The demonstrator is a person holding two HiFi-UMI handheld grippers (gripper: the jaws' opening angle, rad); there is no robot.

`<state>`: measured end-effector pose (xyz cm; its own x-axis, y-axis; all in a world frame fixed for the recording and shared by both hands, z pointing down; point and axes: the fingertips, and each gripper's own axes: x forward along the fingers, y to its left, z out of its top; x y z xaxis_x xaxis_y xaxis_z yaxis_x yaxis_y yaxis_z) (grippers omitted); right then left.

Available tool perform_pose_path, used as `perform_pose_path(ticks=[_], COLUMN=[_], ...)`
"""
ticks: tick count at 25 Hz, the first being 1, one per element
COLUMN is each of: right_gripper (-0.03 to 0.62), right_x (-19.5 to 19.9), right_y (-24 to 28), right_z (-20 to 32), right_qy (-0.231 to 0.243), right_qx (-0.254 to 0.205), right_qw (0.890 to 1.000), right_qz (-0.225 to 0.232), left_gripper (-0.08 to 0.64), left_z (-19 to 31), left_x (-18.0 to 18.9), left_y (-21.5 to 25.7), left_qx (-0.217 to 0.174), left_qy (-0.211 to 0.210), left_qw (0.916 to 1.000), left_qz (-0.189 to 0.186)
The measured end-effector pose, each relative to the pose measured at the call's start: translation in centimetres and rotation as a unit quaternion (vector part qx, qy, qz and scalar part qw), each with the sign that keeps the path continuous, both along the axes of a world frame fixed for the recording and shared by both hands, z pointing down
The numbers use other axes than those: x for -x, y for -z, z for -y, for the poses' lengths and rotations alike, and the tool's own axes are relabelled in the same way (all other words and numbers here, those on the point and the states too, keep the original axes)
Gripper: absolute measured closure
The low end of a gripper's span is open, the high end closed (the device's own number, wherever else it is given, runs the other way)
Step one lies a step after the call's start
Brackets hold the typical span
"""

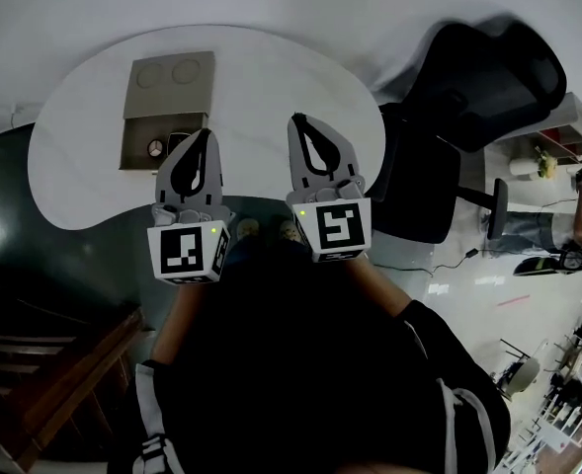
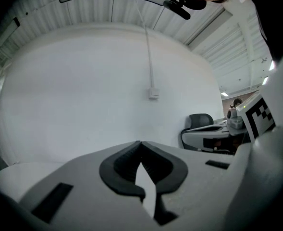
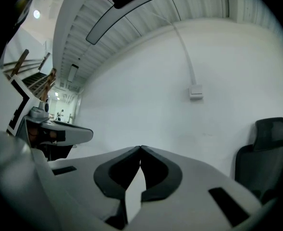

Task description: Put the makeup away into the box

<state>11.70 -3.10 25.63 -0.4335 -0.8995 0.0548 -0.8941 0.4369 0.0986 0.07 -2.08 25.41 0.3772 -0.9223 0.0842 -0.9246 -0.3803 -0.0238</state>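
Note:
An open beige box [image 1: 148,153] sits at the far left of the round white table [image 1: 271,77], its lid [image 1: 169,85] folded back. Small makeup items [image 1: 156,147] lie inside it; I cannot make them out singly. My left gripper [image 1: 205,135] hovers over the table's near edge, just right of the box, shut and empty. My right gripper [image 1: 297,121] is beside it, also shut with nothing held. Both gripper views look level at a white wall: the left gripper's [image 2: 141,143] tips meet, and so do the right gripper's [image 3: 140,148]. The box is hidden in both.
A black office chair [image 1: 468,87] stands close to the table's right side and shows as the chair [image 3: 268,148] in the right gripper view. Dark wooden steps [image 1: 53,363] lie at the lower left. A wall socket [image 2: 153,94] with a cable hangs on the wall.

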Motion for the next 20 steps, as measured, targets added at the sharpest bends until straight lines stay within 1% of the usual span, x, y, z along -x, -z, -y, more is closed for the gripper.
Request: perform_pose_path(ticks=[8,20], right_gripper=[0.569,0.569], right_x=[-1.1,-2.6], right_y=[-0.1,0.0], right_z=[-0.5,-1.1], right_qy=[-0.007,-0.019], right_qx=[0.004,0.0], right_qw=[1.0,1.0], right_qz=[0.003,0.008], left_gripper=[0.552,0.552], left_z=[-0.3,-0.6], left_x=[-1.3,-1.4], left_y=[0.0,0.0], left_qx=[0.003,0.0], left_qy=[-0.014,-0.008], left_qw=[0.9999,0.9999], left_qz=[0.002,0.007])
